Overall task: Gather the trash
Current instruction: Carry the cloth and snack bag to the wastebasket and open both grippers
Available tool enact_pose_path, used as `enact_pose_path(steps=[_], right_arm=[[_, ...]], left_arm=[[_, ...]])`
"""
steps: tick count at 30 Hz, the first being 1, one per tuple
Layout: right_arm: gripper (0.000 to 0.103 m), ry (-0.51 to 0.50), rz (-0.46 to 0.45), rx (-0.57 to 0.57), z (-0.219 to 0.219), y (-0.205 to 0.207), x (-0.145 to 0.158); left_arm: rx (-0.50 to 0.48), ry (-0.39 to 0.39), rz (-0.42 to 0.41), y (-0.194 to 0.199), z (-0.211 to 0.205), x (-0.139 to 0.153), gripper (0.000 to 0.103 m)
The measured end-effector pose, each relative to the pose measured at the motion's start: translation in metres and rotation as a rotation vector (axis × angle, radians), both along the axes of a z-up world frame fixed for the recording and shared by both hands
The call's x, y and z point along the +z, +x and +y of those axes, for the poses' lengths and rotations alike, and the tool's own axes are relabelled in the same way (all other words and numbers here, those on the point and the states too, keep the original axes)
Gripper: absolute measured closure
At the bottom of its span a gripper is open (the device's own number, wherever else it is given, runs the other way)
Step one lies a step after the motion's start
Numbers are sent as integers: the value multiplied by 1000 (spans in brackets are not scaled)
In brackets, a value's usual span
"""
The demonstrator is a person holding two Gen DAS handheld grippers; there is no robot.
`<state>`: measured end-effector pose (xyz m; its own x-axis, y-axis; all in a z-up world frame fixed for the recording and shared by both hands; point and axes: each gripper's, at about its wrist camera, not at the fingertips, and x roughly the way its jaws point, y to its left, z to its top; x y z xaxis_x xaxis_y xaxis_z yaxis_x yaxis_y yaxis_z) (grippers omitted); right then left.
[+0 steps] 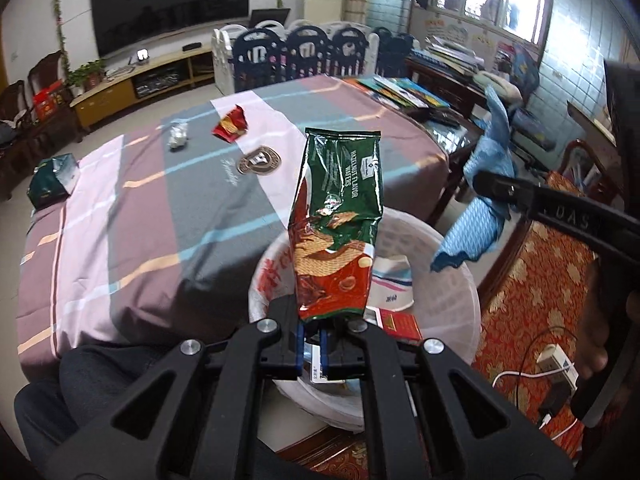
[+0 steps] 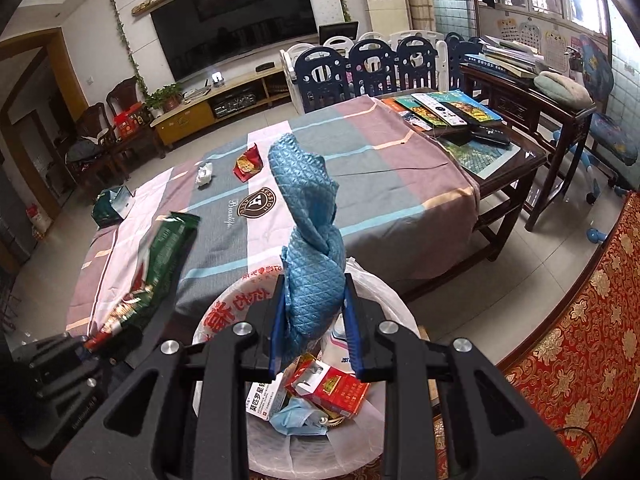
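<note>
My left gripper (image 1: 312, 344) is shut on a green and red hazelnut wafer wrapper (image 1: 338, 224) and holds it upright over the white lined trash bin (image 1: 440, 296). My right gripper (image 2: 316, 340) is shut on a crumpled blue cloth (image 2: 310, 240) above the same trash bin (image 2: 224, 312). It shows from the side in the left wrist view (image 1: 492, 188), and the wafer wrapper shows in the right wrist view (image 2: 152, 272). On the table lie a red snack wrapper (image 1: 230, 124), a white crumpled wad (image 1: 178, 136) and a green packet (image 1: 52, 180).
The bin holds a red box (image 2: 332, 388), a blue face mask (image 2: 296, 420) and a paper cup (image 1: 390, 280). The striped tablecloth (image 1: 140, 216) covers the table. Books and remotes (image 2: 448, 116) sit at its far right. A red patterned chair (image 1: 532, 300) stands right of the bin.
</note>
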<state>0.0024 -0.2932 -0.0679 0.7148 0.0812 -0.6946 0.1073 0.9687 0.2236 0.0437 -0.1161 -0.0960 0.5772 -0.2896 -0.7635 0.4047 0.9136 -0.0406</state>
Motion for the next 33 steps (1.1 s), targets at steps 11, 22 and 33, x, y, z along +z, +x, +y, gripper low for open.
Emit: enact_pose_path(steps=[11,22,33], right_arm=[[76,8,21,-6,-7,5,-5],[67,-44,226,71,12,21,-46],[26,2,180,13,7,20,-37]], left_arm=[[-54,-8,176,12,-9,-41,81],[167,-24,179,24,25,-41,29],[397,-87,145,36,69,-29,24]])
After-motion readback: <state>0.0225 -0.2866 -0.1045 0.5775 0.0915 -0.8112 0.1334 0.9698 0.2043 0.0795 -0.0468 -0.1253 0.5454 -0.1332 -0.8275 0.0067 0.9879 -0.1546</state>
